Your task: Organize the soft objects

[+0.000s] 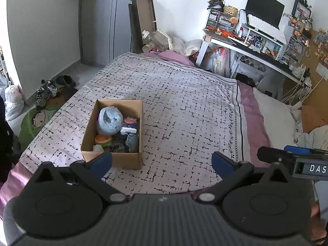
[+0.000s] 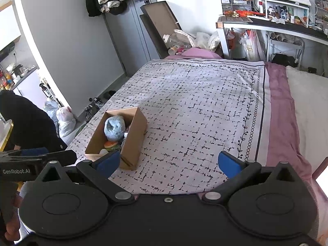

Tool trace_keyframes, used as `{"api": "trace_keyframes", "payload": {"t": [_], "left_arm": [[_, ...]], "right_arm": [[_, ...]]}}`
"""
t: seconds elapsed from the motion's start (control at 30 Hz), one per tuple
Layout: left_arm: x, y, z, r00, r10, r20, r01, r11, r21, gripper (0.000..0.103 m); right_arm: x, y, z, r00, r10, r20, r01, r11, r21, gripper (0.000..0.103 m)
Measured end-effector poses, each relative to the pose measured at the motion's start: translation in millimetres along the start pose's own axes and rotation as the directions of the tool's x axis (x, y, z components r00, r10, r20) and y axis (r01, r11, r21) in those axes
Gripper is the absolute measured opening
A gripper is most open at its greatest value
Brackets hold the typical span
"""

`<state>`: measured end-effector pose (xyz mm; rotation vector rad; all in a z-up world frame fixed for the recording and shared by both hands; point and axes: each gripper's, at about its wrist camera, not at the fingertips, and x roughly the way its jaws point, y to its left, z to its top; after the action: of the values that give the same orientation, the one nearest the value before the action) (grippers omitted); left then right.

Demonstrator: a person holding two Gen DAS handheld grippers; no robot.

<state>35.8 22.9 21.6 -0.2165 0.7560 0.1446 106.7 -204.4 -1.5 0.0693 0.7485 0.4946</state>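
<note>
On the left part of the bed (image 1: pixel 184 102), near its edge, stands an open cardboard box (image 1: pixel 114 157) already holding the soft things: a grey-blue plush ball (image 1: pixel 108 121) on top, an orange plush (image 1: pixel 102 139) below it, and darker pieces packed along the right wall. The patterned blanket (image 1: pixel 184 112) around it looks bare, so the sorting seems nearly or wholly finished.

The left gripper (image 1: pixel 162 162) hangs above the near end of the bed with its fingers (image 1: pixel 101 161) spread wide and nothing between them. The right gripper (image 2: pixel 174 164) is likewise wide apart and empty.

If anything remains to go in, I would come at the box from above, not from the side, since its thin walls would likely tip or slide on the soft blanket; pressing the ball down gently might make room.

The left view looks straight into the box and shows its contents and the right gripper's body at the far right. The right view sees the box obliquely, its outer right wall (image 2: pixel 135 135) hiding most contents, but shows a person's dark sleeve (image 2: pixel 26 123) and a kitchen corner beyond.
</note>
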Motion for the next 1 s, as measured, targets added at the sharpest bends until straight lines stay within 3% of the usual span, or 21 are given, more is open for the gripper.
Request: {"api": "trace_keyframes", "payload": {"t": [1.0], "left_arm": [[-0.9,4.1,-6.0,1.0,0.023,-0.009,-0.023,1.0,0.008,0.102]], "right_arm": [[1.7,5.5,-6.2,1.0,0.0,-0.012,0.0,1.0,-0.002,0.103]]}}
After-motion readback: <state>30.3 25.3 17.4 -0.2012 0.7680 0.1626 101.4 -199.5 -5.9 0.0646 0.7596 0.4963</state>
